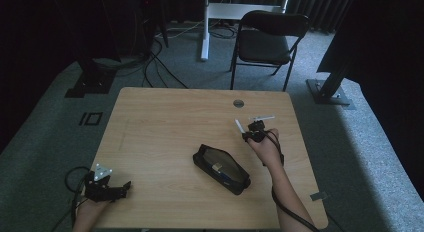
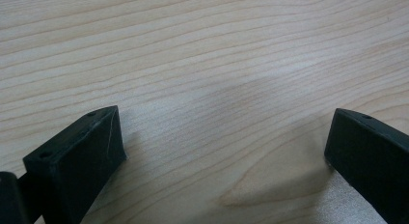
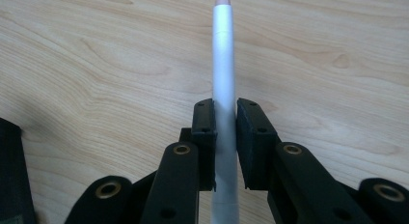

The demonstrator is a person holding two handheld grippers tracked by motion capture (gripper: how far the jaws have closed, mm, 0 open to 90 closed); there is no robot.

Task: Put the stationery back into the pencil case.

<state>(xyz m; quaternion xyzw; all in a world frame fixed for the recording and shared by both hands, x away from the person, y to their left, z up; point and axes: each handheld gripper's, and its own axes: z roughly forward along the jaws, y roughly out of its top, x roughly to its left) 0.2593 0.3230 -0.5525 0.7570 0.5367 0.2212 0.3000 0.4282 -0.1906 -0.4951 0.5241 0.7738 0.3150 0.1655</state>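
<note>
A slim white pen (image 3: 224, 55) with a pinkish tip is clamped between the jaws of my right gripper (image 3: 225, 113) and points away over bare wood. In the high view the right gripper (image 1: 248, 133) sits right of the table's middle, and the pen (image 1: 239, 125) sticks out up and to the left. A black pencil case (image 1: 221, 168) lies open-topped just left of that hand. My left gripper (image 1: 121, 188) rests at the table's near left corner. Its jaws stand wide apart over bare wood, so the left gripper (image 2: 224, 132) holds nothing.
The wooden table (image 1: 165, 122) has a round cable hole (image 1: 238, 103) near its far edge. A black chair (image 1: 267, 37) stands behind the table. Cables and stand bases (image 1: 90, 84) lie on the grey carpet. A grey tag (image 1: 317, 196) sits at the near right corner.
</note>
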